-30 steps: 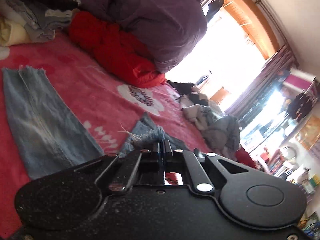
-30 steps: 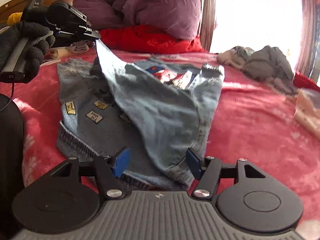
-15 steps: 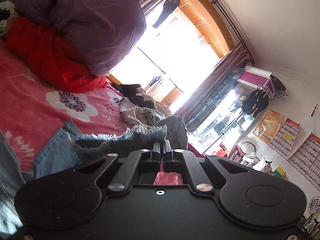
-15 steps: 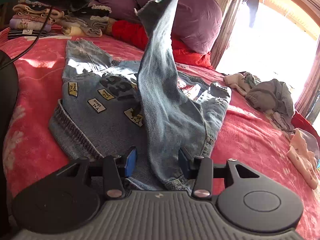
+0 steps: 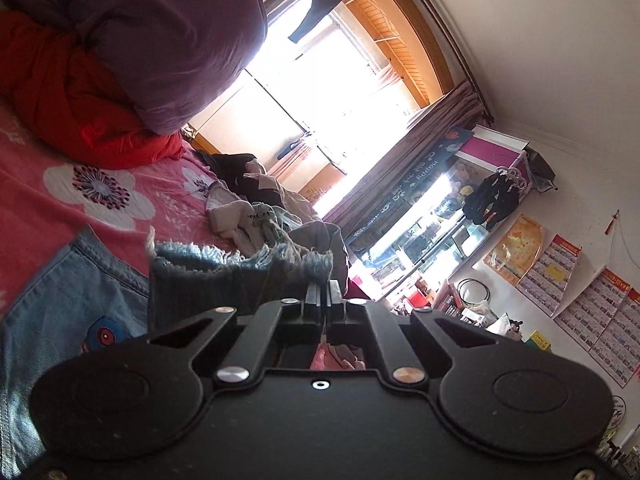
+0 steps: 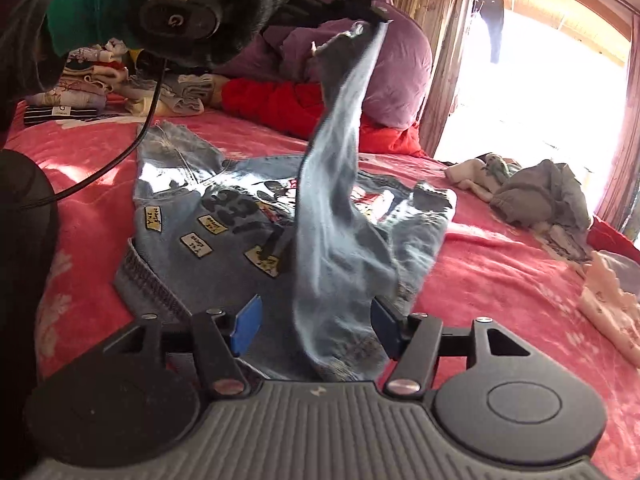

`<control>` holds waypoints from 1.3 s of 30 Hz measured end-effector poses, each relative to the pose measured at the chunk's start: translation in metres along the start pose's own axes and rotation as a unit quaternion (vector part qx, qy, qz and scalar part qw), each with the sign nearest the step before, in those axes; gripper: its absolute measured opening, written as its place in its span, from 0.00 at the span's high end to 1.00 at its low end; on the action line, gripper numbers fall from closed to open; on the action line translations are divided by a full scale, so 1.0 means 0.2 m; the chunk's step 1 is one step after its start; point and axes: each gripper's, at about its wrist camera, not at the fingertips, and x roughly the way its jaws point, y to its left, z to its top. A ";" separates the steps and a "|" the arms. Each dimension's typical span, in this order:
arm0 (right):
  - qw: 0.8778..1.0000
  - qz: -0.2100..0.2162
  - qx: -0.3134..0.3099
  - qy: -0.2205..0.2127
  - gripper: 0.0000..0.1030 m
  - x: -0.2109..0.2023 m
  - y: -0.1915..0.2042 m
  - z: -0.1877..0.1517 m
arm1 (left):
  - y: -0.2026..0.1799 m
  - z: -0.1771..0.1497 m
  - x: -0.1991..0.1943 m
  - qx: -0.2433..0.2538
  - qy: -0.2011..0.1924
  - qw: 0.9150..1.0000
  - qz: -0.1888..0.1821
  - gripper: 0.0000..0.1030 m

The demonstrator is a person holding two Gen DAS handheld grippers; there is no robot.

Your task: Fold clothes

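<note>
Right gripper [image 6: 316, 326] low at the near hem of the denim jacket [image 6: 224, 248], blue fingers spread apart with nothing pinched; the lifted sleeve [image 6: 340, 184] hangs down between them, apparently just ahead of the pads. Jacket lies flat on the red bedspread [image 6: 500, 280] directly in front, patches face up. Above and beyond, left gripper [image 6: 376, 16] clamped tight on the frayed cuff [image 5: 240, 256], holding that sleeve high. In the left wrist view the jaws are pressed together with fringe bunched just ahead and left of the tips. To do this well, I'd judge: carry the cuff across the jacket body, lower slowly so the sleeve lays flat without twist, right gripper could pin the fold line near the hem. Risk: stiff denim bunching. Farther off: gray clothes heap [image 6: 544, 196] to the right, purple duvet [image 6: 392, 68] and folded stack [image 6: 80, 96] behind.
</note>
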 end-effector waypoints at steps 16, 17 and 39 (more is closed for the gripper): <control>0.990 0.011 0.141 0.014 0.94 0.08 -0.15 -0.04 | 0.00 -0.05 0.49 0.038 0.064 0.996 0.059 0.99; 0.986 0.015 0.164 0.013 0.94 0.07 -0.19 -0.05 | 0.01 -0.06 0.53 0.041 0.069 0.995 0.062 0.99; 0.941 0.075 0.330 0.021 0.94 0.10 -0.35 -0.16 | 0.02 -0.31 0.96 0.178 0.127 0.960 0.175 0.99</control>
